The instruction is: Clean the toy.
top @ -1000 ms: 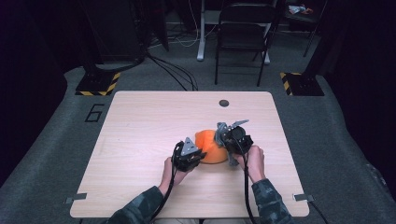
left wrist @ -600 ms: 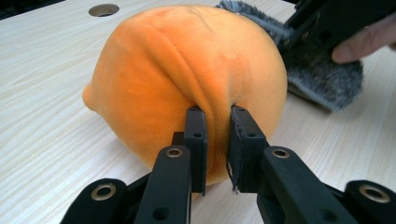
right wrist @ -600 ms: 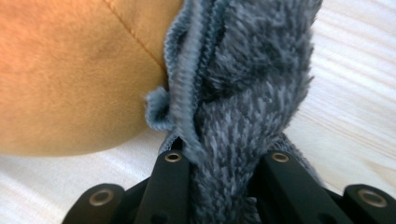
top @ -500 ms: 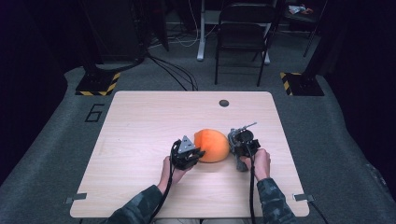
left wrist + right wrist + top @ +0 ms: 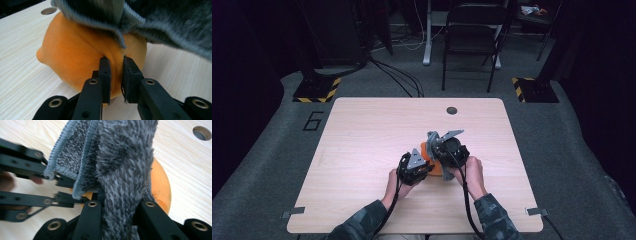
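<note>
An orange velvety ball-shaped toy with a small nub lies on the wooden table, right of its middle. My left gripper is shut on a pinched fold of its skin, coming in from the near left. My right gripper is shut on a grey fuzzy cloth, which drapes over the top of the orange toy. In the left gripper view the cloth hangs across the toy's upper right. In the high view the right gripper covers most of the toy.
A round hole is set in the table near its far edge. Beyond the table stand a black folding chair and two yellow-and-black striped bases, with cables on the floor. The person's hands rest near the front edge.
Half a second ago the right gripper was off to the toy's right, leaving it uncovered; it has now swung back left over the toy with the cloth. The left gripper has kept still.
</note>
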Demonstrator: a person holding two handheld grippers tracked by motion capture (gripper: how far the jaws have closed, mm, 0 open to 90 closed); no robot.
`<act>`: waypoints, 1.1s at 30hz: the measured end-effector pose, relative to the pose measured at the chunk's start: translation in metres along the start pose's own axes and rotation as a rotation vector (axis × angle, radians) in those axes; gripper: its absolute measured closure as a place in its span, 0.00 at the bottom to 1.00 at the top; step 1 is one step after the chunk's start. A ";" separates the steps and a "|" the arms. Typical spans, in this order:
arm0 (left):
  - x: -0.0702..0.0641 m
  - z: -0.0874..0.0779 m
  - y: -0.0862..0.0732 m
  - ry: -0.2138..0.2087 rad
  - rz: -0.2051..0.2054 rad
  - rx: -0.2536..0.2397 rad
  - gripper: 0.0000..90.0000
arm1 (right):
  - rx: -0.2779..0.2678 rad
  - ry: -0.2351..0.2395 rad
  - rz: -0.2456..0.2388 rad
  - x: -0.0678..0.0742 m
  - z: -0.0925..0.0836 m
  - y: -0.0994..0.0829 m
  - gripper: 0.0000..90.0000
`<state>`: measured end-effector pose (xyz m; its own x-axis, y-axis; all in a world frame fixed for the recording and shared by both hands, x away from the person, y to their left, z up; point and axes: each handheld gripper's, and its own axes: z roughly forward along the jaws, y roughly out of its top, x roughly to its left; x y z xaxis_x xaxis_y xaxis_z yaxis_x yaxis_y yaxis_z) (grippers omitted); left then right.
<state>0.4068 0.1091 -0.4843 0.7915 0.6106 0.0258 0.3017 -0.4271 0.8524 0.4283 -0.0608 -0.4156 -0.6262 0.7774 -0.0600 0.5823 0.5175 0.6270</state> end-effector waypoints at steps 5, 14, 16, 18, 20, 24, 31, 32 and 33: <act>0.002 0.000 -0.001 -0.008 -0.012 -0.008 0.88 | 0.013 -0.020 0.025 -0.011 0.000 -0.004 0.87; 0.004 0.000 0.000 -0.011 -0.019 -0.009 0.88 | 0.058 -0.064 0.048 -0.030 0.001 -0.012 0.87; 0.005 0.000 0.000 -0.015 -0.027 -0.010 0.88 | 0.075 -0.069 0.066 -0.037 0.002 -0.015 0.87; 0.005 0.000 -0.001 -0.015 -0.032 -0.011 0.88 | 0.088 -0.062 0.094 -0.043 0.004 -0.019 0.87; 0.005 0.000 0.000 -0.014 -0.032 -0.012 0.88 | 0.099 -0.070 0.104 -0.048 0.007 -0.022 0.87; 0.005 0.000 0.000 -0.018 -0.032 -0.011 0.88 | 0.153 -0.112 0.135 -0.053 0.014 -0.030 0.87; 0.010 0.000 -0.002 -0.013 -0.056 -0.018 0.88 | 0.239 -0.113 0.171 -0.070 0.039 -0.050 0.87; 0.011 -0.001 -0.001 -0.019 -0.058 -0.012 0.88 | 0.249 -0.093 0.189 -0.072 0.045 -0.055 0.87; 0.011 -0.001 -0.002 -0.015 -0.062 -0.017 0.88 | 0.239 -0.078 0.203 -0.073 0.049 -0.059 0.87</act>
<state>0.4144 0.1166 -0.4850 0.7799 0.6250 -0.0351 0.3414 -0.3776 0.8607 0.4654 -0.1309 -0.4866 -0.4486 0.8936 -0.0180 0.8022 0.4114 0.4327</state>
